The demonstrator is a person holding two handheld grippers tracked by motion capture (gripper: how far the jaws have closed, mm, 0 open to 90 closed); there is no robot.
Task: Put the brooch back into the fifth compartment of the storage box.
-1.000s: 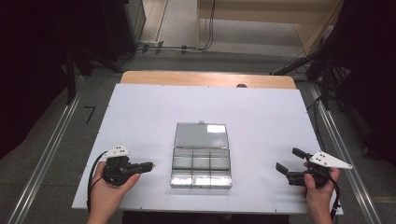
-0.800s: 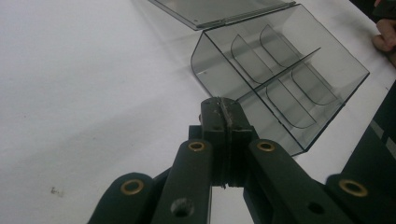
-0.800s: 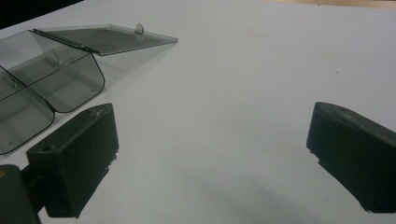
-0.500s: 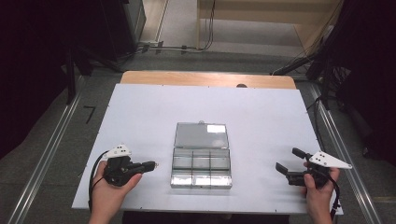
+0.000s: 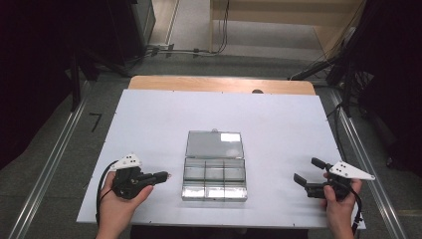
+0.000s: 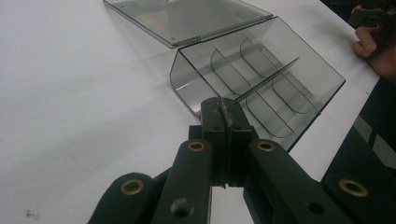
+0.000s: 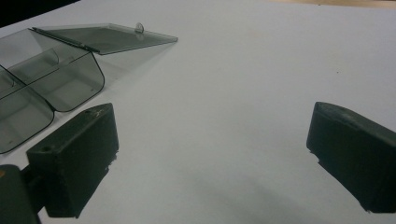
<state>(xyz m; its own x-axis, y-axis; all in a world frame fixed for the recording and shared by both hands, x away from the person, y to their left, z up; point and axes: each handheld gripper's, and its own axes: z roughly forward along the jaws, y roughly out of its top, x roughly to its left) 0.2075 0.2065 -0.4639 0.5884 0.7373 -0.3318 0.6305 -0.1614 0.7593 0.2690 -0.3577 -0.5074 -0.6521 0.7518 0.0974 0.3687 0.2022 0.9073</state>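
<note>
A clear grey plastic compartment box [image 5: 215, 175] lies on the white table [image 5: 278, 124] near its front edge, its lid [image 5: 215, 144] folded flat open behind it. Its several compartments [image 6: 261, 88] look empty. My left gripper [image 5: 163, 175] rests on the table left of the box, pointing at it, jaws shut with nothing between them [image 6: 225, 109]. My right gripper [image 5: 307, 171] sits right of the box near the front right corner, jaws wide open and empty [image 7: 210, 140]. The box [image 7: 42, 88] lies to the left in the right gripper view.
A wooden board [image 5: 219, 83] borders the table's far edge. Cables [image 5: 169, 50] run across the floor beyond it, and metal rails [image 5: 47, 169] flank the table. The other hand [image 6: 373, 44] shows past the box in the left gripper view.
</note>
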